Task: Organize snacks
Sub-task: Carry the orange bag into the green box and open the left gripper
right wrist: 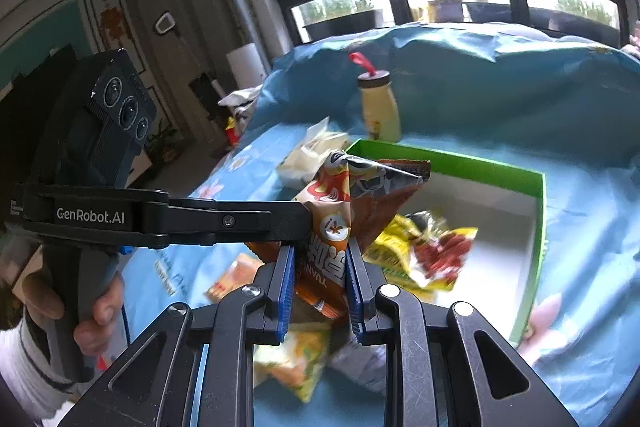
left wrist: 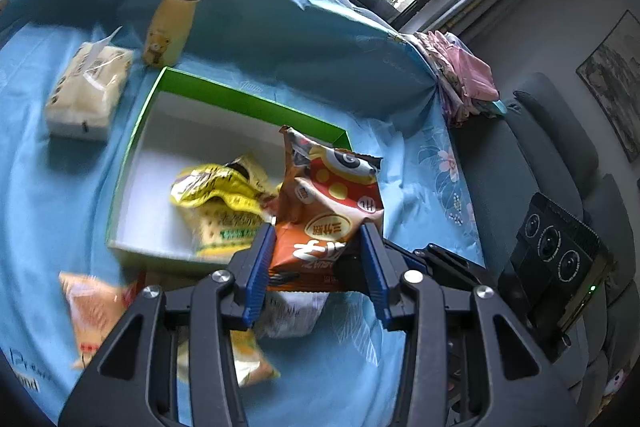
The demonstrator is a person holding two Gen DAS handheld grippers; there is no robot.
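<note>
Left gripper (left wrist: 316, 247): jaws clamped on the lower part of the orange snack bag (left wrist: 328, 203).
Right gripper (right wrist: 320, 267): jaws pinched on the same orange snack bag, gripping a narrower fold.
Hold rationale: judged a two-sided grip, so the limp packet stays upright and controlled.
Bag position: in the air, just at the near edge of the green box (left wrist: 248, 103), not yet inside.
Box contents: yellow snack bag (left wrist: 220, 191) lies on the white floor.
Outstanding: loose packets (left wrist: 96, 311) lie on the blue cloth (left wrist: 48, 207) near the box.
Bystanders: tissue pack (left wrist: 86, 91) and yellow bottle (left wrist: 172, 23) stand beyond, clear of the route.
Stage: carrying toward the box, by appearance.
</note>
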